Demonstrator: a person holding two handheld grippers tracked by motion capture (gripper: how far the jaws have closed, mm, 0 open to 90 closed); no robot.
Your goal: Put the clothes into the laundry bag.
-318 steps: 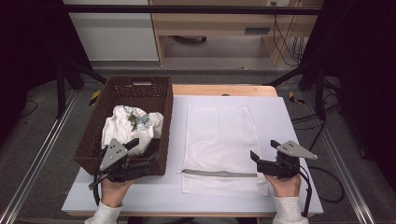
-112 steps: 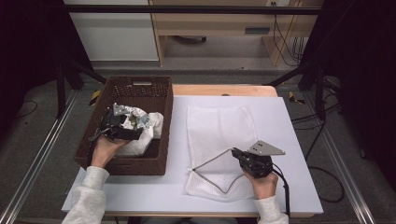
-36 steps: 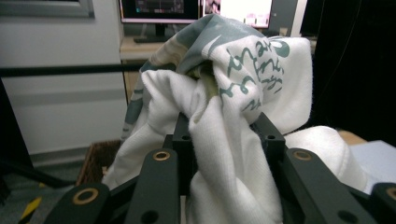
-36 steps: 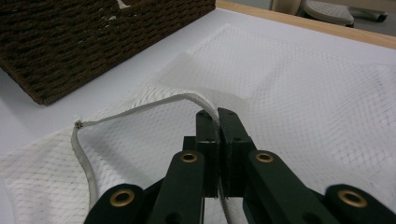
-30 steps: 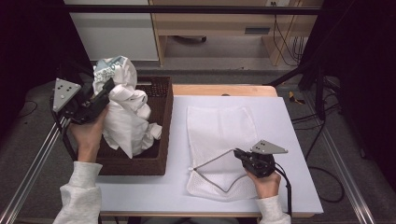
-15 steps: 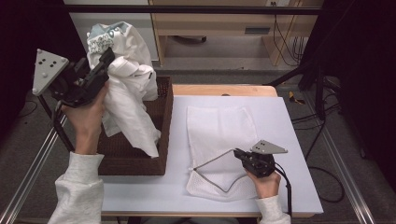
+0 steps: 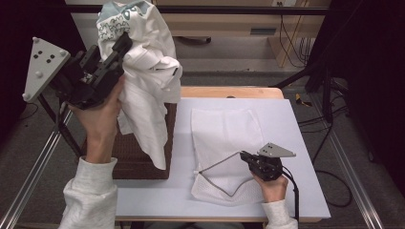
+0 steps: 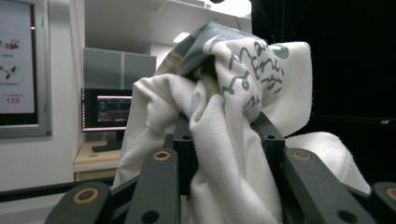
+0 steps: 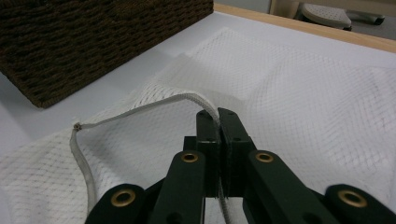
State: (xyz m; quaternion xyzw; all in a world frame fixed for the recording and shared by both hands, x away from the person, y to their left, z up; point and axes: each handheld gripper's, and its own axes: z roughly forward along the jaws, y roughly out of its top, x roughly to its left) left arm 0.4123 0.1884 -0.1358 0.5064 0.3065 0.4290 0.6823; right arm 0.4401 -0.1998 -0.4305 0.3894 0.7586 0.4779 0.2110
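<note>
White garment (image 7: 148, 81), green-printed at top, hangs crumpled from left tongs (image 7: 122, 45).

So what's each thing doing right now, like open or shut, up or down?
Shirt: bunched, lifted above the basket, hanging down.
Left gripper: shut on the shirt, raised.
Mesh bag: flat on the table, its zip edge lifted so the mouth is open.
Right gripper: shut on the bag's zip edge.
Basket: on the table, mostly hidden, contents can't be told.
</note>
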